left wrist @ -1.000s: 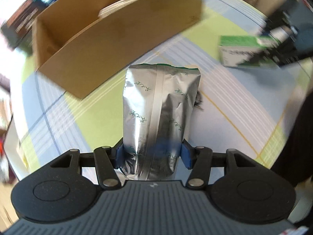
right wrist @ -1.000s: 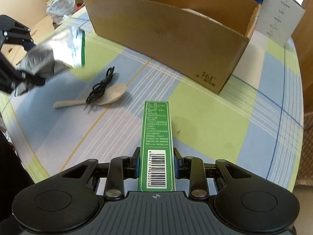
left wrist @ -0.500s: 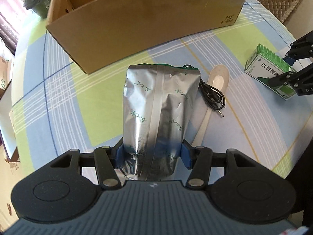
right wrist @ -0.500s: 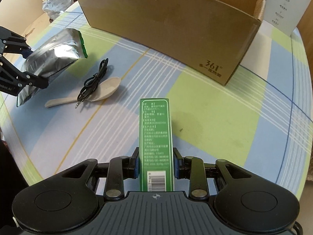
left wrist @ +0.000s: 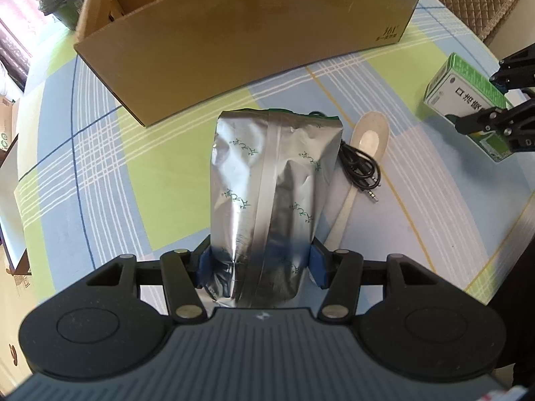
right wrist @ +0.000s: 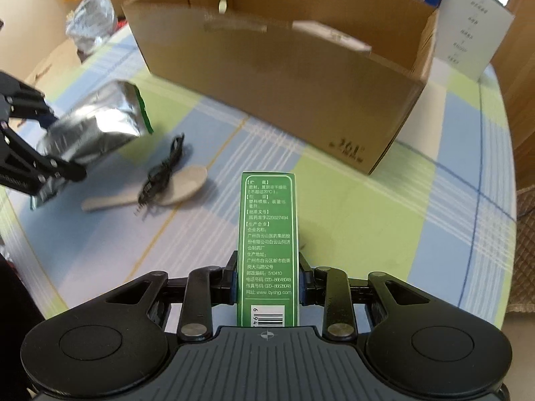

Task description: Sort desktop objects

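On the table [left wrist: 110,167] a spoon [left wrist: 362,153] lies under a black cable [left wrist: 359,170] by the cardboard box [left wrist: 254,33], while the left gripper [left wrist: 260,264] pinches a silver bag [left wrist: 271,193] and the right gripper [right wrist: 267,279] pinches a green box [right wrist: 267,234].

The foil pouch [left wrist: 271,200] is showing silver with small green sprig marks and a green top edge. At 2 o'clock from it the spoon [left wrist: 362,153] is showing cream, with a black cable [left wrist: 359,170] looping over it. At 12 o'clock the cardboard box [left wrist: 247,36] is showing plain brown with dark print at one corner. The tablecloth [left wrist: 110,167] is running in pale blue, lime green and white checks with thin yellow and dark blue lines. The green carton [right wrist: 267,244] is carrying pale lettering and a white barcode panel. The gripper pads [left wrist: 204,264] are showing blue on black frames.
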{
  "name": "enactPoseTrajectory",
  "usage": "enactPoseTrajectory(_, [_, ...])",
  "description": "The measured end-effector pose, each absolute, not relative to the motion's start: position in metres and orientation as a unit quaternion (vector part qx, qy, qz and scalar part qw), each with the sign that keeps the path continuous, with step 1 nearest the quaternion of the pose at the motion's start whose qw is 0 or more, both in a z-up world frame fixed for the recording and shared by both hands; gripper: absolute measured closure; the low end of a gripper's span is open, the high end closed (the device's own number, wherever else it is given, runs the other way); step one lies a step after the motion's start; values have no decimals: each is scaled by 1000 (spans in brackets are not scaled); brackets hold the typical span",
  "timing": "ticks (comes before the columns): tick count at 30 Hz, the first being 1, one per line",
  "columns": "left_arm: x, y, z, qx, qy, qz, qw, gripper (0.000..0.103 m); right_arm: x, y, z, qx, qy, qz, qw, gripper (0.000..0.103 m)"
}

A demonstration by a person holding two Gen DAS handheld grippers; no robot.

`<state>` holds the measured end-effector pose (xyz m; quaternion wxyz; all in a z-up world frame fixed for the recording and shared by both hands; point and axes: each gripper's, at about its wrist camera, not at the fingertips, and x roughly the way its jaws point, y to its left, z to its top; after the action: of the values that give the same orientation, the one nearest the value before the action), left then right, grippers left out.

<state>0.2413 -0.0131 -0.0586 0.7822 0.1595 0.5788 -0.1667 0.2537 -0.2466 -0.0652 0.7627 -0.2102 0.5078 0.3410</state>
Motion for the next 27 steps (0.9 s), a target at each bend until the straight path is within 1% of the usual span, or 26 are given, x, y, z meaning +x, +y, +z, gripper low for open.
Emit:
enactPoseTrajectory(13, [219, -23, -16, 151, 556, -156, 803, 52, 228, -234, -17, -200, 471, 350, 784, 75])
enactPoseTrajectory(27, [202, -28, 9, 135, 541, -158, 815, 52, 214, -238, 10, -194, 454, 349, 797, 75])
